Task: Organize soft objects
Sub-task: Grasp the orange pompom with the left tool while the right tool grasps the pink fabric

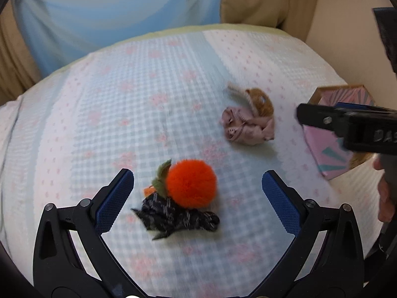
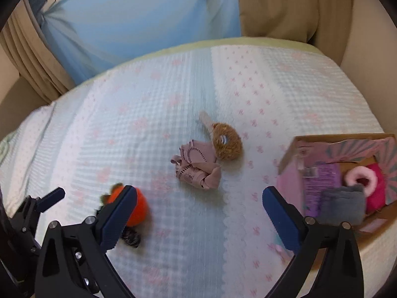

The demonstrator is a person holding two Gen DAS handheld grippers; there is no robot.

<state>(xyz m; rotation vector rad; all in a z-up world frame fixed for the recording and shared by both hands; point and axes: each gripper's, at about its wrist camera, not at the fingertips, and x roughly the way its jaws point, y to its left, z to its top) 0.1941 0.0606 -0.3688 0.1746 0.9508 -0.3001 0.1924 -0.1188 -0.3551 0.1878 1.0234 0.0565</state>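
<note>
On a checked bedspread [image 1: 139, 104], the left gripper [image 1: 198, 193] hovers with fingers spread wide, empty. Between its tips lies an orange pom-pom [image 1: 191, 183] resting on a dark knitted piece [image 1: 173, 217]. Right of them, beyond the fingertips, sits a crumpled pink cloth [image 2: 196, 167] touching a tan furry toy [image 2: 227, 144]. The right gripper [image 2: 198, 217], also wide and empty, has a cardboard box [image 2: 297, 146] of soft items just past its right finger.

Light-blue curtain [image 2: 139, 22] and beige drapes [image 2: 292, 5] behind the checked, pink-flowered bedspread [image 2: 161, 114].
</note>
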